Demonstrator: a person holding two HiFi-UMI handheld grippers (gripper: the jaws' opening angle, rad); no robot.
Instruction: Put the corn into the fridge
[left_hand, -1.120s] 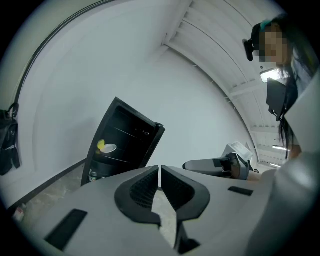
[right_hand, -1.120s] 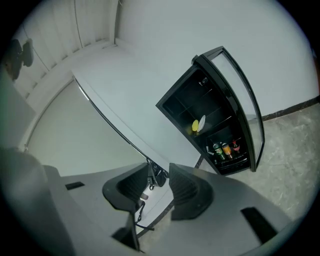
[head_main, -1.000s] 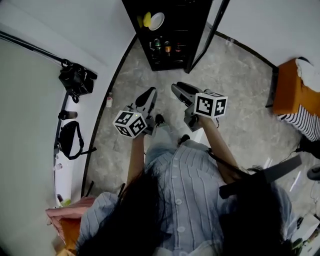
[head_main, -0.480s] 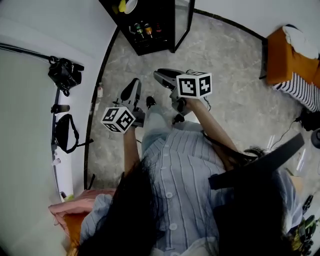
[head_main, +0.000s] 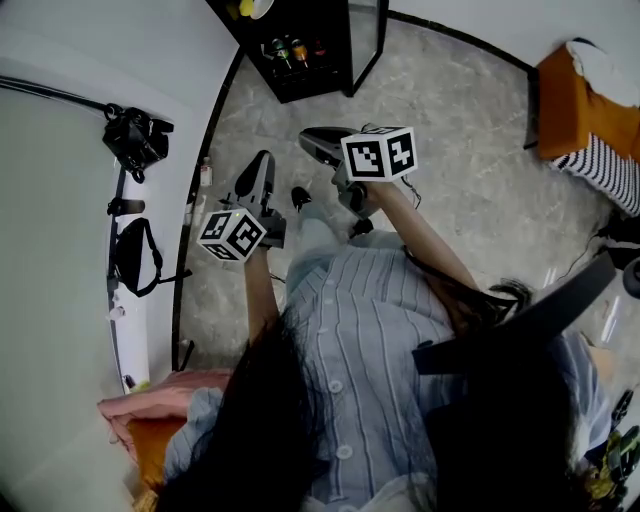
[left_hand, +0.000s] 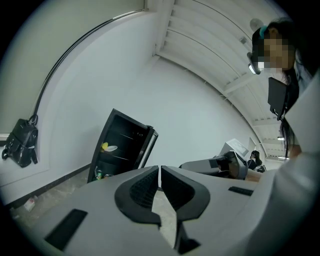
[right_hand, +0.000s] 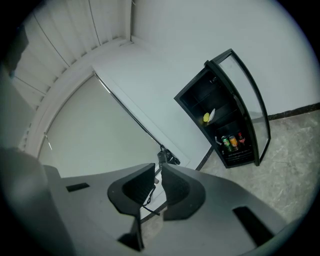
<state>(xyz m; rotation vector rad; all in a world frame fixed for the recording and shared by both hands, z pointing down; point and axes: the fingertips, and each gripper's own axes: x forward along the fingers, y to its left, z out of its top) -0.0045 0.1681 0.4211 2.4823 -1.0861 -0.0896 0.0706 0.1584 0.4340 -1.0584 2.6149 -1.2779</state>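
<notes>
Marbled floor (head_main: 450, 130), white walls, black fridge (right_hand: 197, 102) in the corner with its glass door (right_hand: 252, 107) swung open. A yellow item (right_hand: 206, 118), likely the corn, sits on an upper fridge shelf just beside a white plate (right_hand: 212, 114); cans (right_hand: 231, 142) are on the shelf below.

Left claw (left_hand: 159, 172): closed, only a hairline slit between the jaws, holding nothing. Right claw (right_hand: 158, 167): closing, jaws nearly together, nothing between them. Both are held out in front of the person, well apart from the fridge.

Status, as a judgement: placement looks done, since the corn is inside and both claws are empty. What's left is shutting the door, if the task counts that. No other corn is visible.
</notes>
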